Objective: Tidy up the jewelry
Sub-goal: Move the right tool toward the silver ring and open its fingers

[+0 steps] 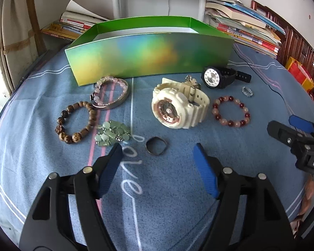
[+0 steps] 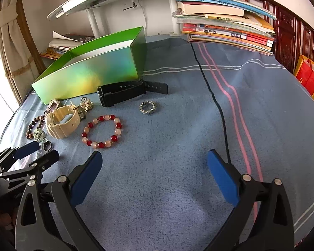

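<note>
Box: the green box (image 1: 136,56) stands at the back of the counter (image 2: 178,167); what shows of its inside looks empty.
Jewelry: watches, bead bracelets and rings lie loose in front of it.
Done: nothing sorted, by the look of it.
Left gripper (image 1: 157,150): fingers apart, straddling the dark ring (image 1: 157,145), not pressing it.
Right gripper (image 2: 155,159): apart, empty, near the red bead bracelet (image 2: 102,131).

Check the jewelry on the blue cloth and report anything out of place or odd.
Nothing is damaged. The pink bead bracelet lies overlapping the metal bangle, and every piece is on the cloth outside the green box.
</note>
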Demonstrator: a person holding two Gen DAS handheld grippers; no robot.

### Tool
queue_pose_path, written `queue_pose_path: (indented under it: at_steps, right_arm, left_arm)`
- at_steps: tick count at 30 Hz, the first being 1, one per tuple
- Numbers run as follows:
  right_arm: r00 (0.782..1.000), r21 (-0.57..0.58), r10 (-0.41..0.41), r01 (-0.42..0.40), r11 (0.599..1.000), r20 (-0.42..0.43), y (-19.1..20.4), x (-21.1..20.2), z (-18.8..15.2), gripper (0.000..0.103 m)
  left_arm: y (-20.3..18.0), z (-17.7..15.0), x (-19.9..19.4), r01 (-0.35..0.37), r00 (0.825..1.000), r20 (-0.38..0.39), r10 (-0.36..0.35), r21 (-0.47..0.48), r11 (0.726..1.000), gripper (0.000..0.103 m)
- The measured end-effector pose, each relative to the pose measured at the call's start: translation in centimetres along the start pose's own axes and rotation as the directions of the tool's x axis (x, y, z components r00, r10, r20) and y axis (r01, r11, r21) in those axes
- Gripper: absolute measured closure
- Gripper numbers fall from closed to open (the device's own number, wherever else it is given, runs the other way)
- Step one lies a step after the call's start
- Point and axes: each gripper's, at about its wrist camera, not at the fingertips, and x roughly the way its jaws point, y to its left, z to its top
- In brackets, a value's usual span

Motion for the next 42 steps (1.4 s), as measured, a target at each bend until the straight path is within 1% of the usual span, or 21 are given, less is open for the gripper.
queue_pose_path:
  at_steps: [4,6,9,12,14,16,17,20,22,23,24,27,32,35,39,41,42]
  right_arm:
    - [1.0,-0.001,0.001,-0.001,1.0,-0.001,0.1,0.0,0.0,0.005]
    - [1.0,0.006,0.002,-0.002,1.0,-0.001,-0.1,0.0,0.0,0.005]
    - [1.0,0.01,0.005,-0.005,1.0,-0.002,-0.2,0.1,0.0,0.005]
    - [1.0,0.007,0.004,-0.004,1.0,-0.003,-0.1,0.1,0.0,0.005]
    - [1.0,0.009,0.006,-0.006,1.0,-0.004,-0.2,0.2,0.0,0.005]
    - [1.0,0.011,0.009,-0.008,1.0,-0.007,-0.2,0.2,0.0,0.005]
    - [1.0,0.011,0.008,-0.008,1.0,-0.007,-0.2,0.2,0.0,0.005]
    - [1.0,0.008,0.006,-0.006,1.0,-0.006,-0.1,0.3,-0.1,0.005]
    - [1.0,0.008,0.005,-0.005,1.0,-0.007,-0.1,0.3,-0.1,0.005]
    - [1.0,0.008,0.005,-0.005,1.0,-0.008,-0.1,0.3,-0.1,0.005]
    - [1.0,0.007,0.005,-0.005,1.0,-0.008,-0.1,0.3,-0.1,0.005]
    - [1.0,0.007,0.002,-0.002,1.0,-0.007,-0.1,0.2,-0.1,0.005]
    - [1.0,-0.001,-0.005,0.005,1.0,-0.014,-0.2,0.2,0.5,0.005]
    - [1.0,-0.008,0.004,-0.004,1.0,-0.013,-0.3,0.4,1.6,0.005]
    - [0.999,-0.015,-0.001,0.0,1.0,-0.042,-0.5,2.1,3.1,0.005]
    - [0.998,-0.019,-0.029,0.028,0.999,-0.063,-0.5,3.3,4.0,0.005]
    - [0.998,-0.022,-0.035,0.034,0.999,-0.058,-0.5,3.7,4.3,0.005]
  left_arm:
    - [0.2,0.3,0.2,0.001,1.0,0.005,-0.001,-0.021,1.0,0.034]
    - [0.1,0.3,0.2,-0.006,1.0,0.011,0.007,-0.02,1.0,0.039]
    - [0.0,0.3,0.1,-0.004,1.0,0.018,0.004,-0.015,1.0,0.05]
    - [0.1,0.3,0.1,-0.003,1.0,0.021,0.003,-0.01,1.0,0.055]
    - [0.2,0.2,0.0,-0.004,1.0,0.025,0.005,-0.011,1.0,0.057]
    - [0.2,0.3,0.0,-0.003,1.0,0.026,0.003,-0.011,1.0,0.06]
    - [0.2,0.3,0.0,-0.002,1.0,0.027,0.002,-0.01,1.0,0.064]
    - [0.1,0.3,0.0,0.0,1.0,0.027,0.0,-0.004,1.0,0.069]
    - [0.0,0.3,0.0,0.007,1.0,0.028,-0.007,0.002,1.0,0.074]
    - [-0.1,0.3,-0.1,0.007,1.0,0.029,-0.007,0.004,1.0,0.081]
    - [0.0,0.3,-0.1,0.012,0.999,0.03,-0.012,0.001,1.0,0.082]
    - [0.1,0.2,-0.1,0.024,0.999,0.033,-0.024,0.001,1.0,0.082]
    - [0.9,0.2,-0.6,0.066,0.997,0.036,-0.064,-0.039,0.997,0.082]
    - [1.1,0.1,-1.4,0.057,0.997,0.06,-0.054,-0.034,0.998,0.082]
    - [1.6,0.3,-3.1,0.03,0.994,0.106,-0.028,-0.025,0.999,0.082]
    - [2.1,0.3,-3.6,0.019,0.993,0.119,-0.015,-0.027,0.999,0.082]
    - [2.4,0.4,-3.8,0.017,0.992,0.124,-0.013,-0.031,0.999,0.082]
